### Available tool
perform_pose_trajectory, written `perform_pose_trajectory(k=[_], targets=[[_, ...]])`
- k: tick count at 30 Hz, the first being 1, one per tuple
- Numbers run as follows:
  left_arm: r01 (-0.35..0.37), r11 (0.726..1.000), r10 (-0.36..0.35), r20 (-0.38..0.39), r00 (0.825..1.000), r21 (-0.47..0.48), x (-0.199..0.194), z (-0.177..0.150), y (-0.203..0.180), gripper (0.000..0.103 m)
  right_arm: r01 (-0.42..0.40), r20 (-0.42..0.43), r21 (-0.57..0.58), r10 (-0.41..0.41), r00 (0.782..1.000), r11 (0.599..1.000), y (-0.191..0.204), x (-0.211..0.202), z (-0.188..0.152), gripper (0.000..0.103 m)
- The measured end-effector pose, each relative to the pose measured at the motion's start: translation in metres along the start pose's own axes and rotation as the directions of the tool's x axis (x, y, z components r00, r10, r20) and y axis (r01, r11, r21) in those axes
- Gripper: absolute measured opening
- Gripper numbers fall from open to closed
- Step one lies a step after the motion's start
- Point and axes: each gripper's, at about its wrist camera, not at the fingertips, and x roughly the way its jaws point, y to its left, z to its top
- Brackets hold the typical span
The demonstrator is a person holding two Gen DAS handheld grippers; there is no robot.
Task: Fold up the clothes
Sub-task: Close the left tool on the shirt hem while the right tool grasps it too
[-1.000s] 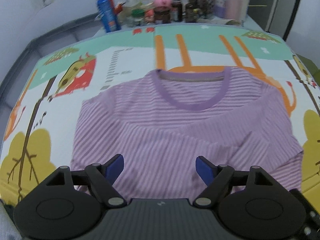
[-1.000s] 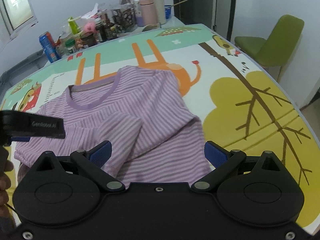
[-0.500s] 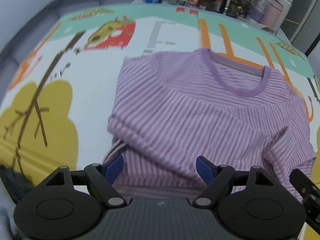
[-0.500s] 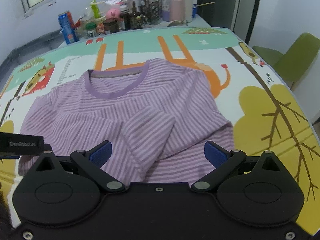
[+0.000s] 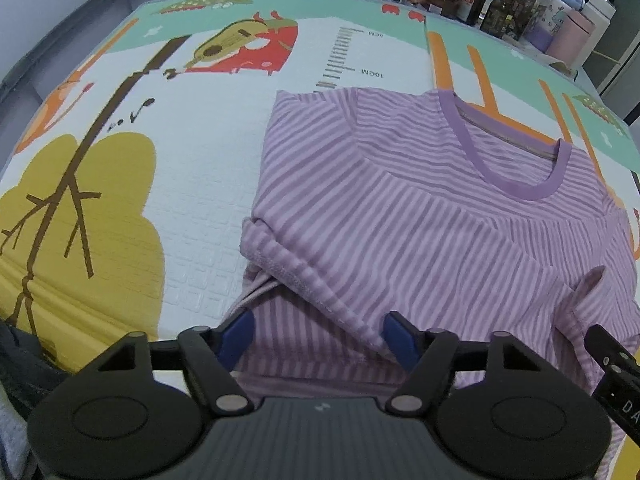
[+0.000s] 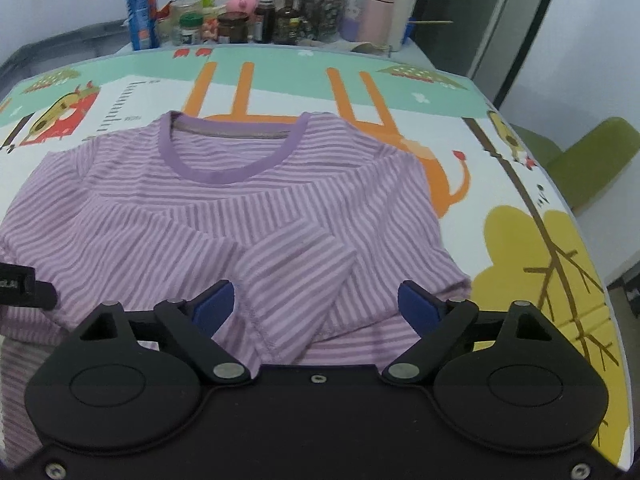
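left gripper (image 5: pixel 318 336) now nearer shirt (image 5: pixel 420 216) hem

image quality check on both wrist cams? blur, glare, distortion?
Left wrist: sharp, strong fisheye bending the play mat edges, dark vignette corners, no glare on the striped shirt. Right wrist: shirt crisp, back-edge bottles softer, lighting flat and bluish, shadows faint.
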Motion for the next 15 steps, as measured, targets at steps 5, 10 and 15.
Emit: perform_pose_trajectory(k=[5,10,15], targets=[[0.023,1.0,-0.023,-0.016,1.0,0.002,0.006,0.001,0.003,0.052,-0.051,-0.007,-0.014,0.051,0.999,0.999,0.01,0.003,0.004,0.085],[0.048,0.999,-0.048,-0.025,0.999,0.002,0.01,0.001,0.005,0.032,-0.094,-0.04,-0.039,0.092,0.995,0.995,0.021,0.012,0.006,0.076],[0.067,0.997,-0.068,-0.033,0.997,-0.023,0.013,0.002,0.013,0.027,-0.122,-0.078,-0.062,0.117,0.99,0.991,0.027,0.021,0.004,0.053]])
